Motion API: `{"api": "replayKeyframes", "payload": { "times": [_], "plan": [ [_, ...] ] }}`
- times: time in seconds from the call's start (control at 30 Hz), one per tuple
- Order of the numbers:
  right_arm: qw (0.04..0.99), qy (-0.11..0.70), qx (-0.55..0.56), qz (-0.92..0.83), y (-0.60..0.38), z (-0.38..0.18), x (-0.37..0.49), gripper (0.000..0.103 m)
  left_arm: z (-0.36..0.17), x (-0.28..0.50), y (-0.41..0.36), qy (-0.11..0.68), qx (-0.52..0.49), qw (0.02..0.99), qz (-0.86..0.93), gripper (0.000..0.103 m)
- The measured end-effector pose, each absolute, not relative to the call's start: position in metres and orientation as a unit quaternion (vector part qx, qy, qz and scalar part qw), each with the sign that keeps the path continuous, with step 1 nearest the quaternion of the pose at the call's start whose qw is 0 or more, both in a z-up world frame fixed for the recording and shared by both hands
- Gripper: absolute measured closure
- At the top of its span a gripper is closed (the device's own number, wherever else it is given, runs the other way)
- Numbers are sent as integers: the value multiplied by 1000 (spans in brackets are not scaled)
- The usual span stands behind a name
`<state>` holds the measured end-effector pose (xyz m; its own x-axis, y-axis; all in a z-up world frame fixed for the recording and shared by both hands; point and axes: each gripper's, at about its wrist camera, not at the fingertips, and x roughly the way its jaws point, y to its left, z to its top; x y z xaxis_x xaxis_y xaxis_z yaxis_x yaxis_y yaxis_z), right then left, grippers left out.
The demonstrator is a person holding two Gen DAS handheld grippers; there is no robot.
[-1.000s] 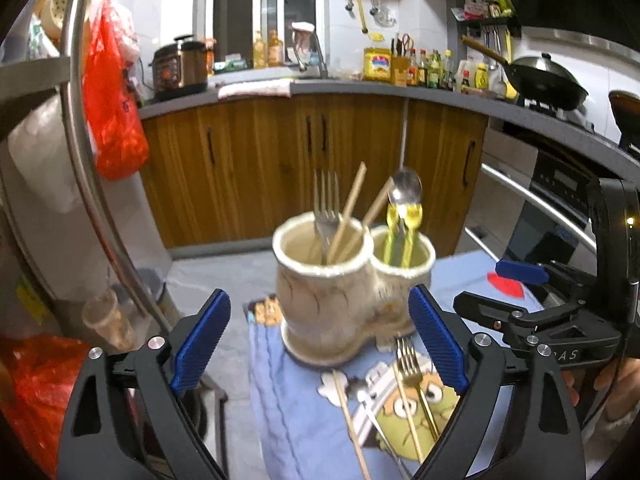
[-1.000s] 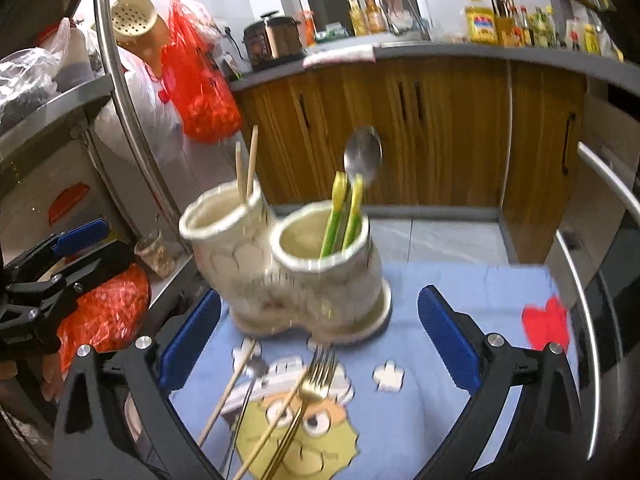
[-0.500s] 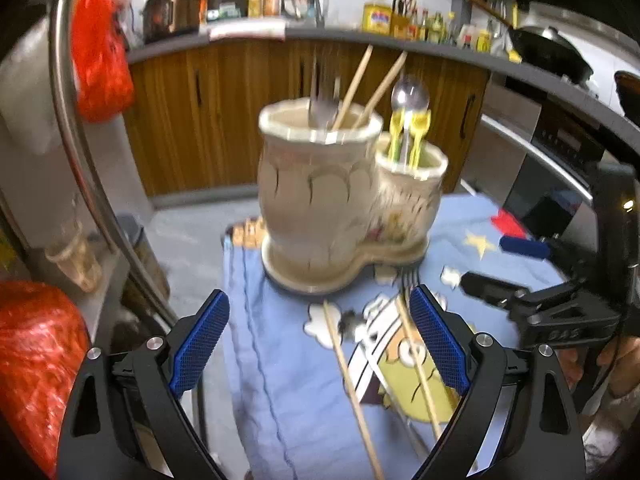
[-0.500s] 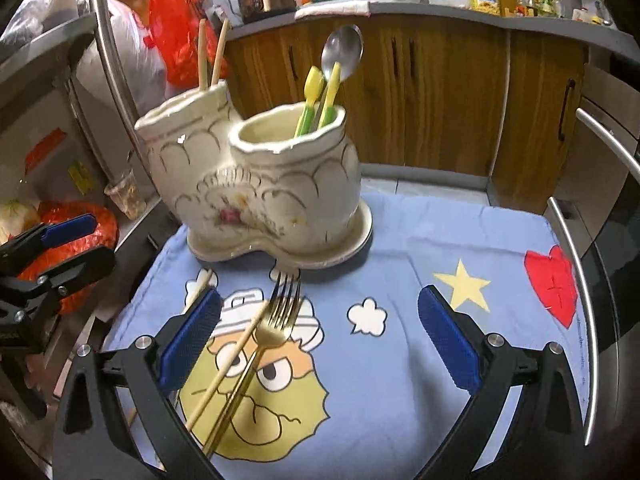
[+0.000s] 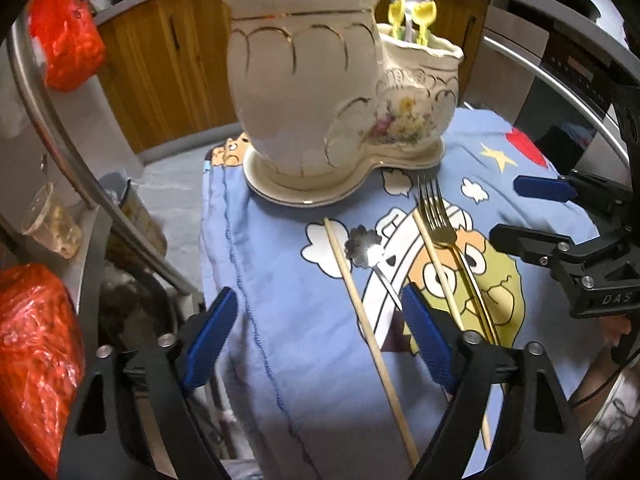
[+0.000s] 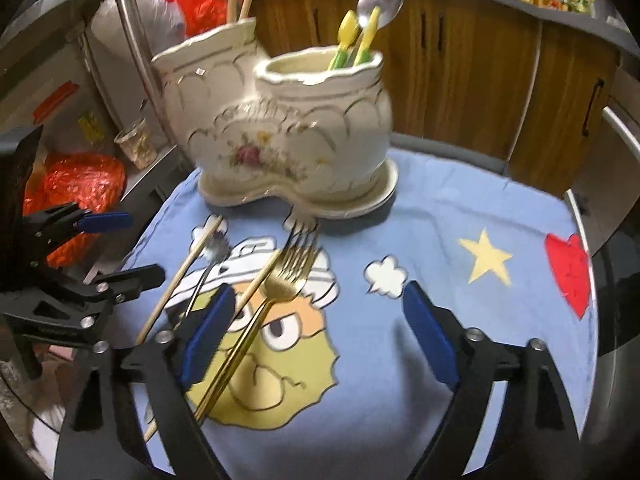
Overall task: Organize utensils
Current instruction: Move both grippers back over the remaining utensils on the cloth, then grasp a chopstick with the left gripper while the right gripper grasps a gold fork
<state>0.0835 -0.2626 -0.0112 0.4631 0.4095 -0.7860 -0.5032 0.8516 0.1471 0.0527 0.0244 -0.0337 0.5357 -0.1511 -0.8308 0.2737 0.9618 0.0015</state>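
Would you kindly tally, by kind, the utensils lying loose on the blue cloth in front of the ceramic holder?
Chopsticks: 2, one left of the spoon and one beside the fork
Gold fork: 1
Small flower-shaped spoon: 1
Total: 4

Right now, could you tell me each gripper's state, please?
Left gripper: open, jaws closing, nothing held.
Right gripper: open, jaws closing, nothing held.
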Motion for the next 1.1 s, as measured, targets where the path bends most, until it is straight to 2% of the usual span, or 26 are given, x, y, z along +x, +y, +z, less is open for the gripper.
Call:
{"api": "replayKeyframes", "payload": {
  "times": [0.07, 0.13, 0.17, 0.23, 0.5, 0.57, 0.63, 0.73, 0.8, 0.87, 0.93, 1.1],
  "plan": [
    [845, 454, -56, 278, -257, -14, 81, 36, -35, 53, 22, 473, 69, 869, -128, 40],
    [840, 459, -61, 284, -252, -17, 78, 48, -39, 54, 19, 480, 71, 864, -136, 47],
    [838, 461, -63, 286, -249, -18, 77, 50, -40, 54, 18, 482, 72, 862, -141, 51],
    [833, 467, -68, 288, -243, -21, 76, 59, -41, 53, 15, 484, 74, 860, -145, 53],
    [827, 476, -106, 281, -221, -32, 73, 73, -51, 56, 10, 494, 79, 853, -150, 68],
    [829, 471, -117, 279, -218, -33, 70, 75, -51, 56, 9, 491, 85, 854, -148, 69],
    [830, 469, -122, 276, -217, -34, 70, 85, -52, 57, 6, 487, 90, 856, -146, 69],
    [831, 474, -103, 272, -221, -34, 72, 87, -53, 57, 1, 480, 102, 860, -141, 70],
    [830, 481, -80, 270, -230, -33, 76, 91, -53, 58, 0, 480, 101, 860, -143, 77],
    [828, 490, -56, 267, -241, -33, 81, 94, -53, 58, 1, 480, 102, 861, -136, 91],
    [826, 496, -37, 265, -249, -33, 84, 97, -54, 60, 5, 481, 94, 861, -137, 93],
    [825, 499, -19, 263, -260, -31, 84, 97, -54, 58, 7, 482, 92, 861, -135, 96]
  ]
}}
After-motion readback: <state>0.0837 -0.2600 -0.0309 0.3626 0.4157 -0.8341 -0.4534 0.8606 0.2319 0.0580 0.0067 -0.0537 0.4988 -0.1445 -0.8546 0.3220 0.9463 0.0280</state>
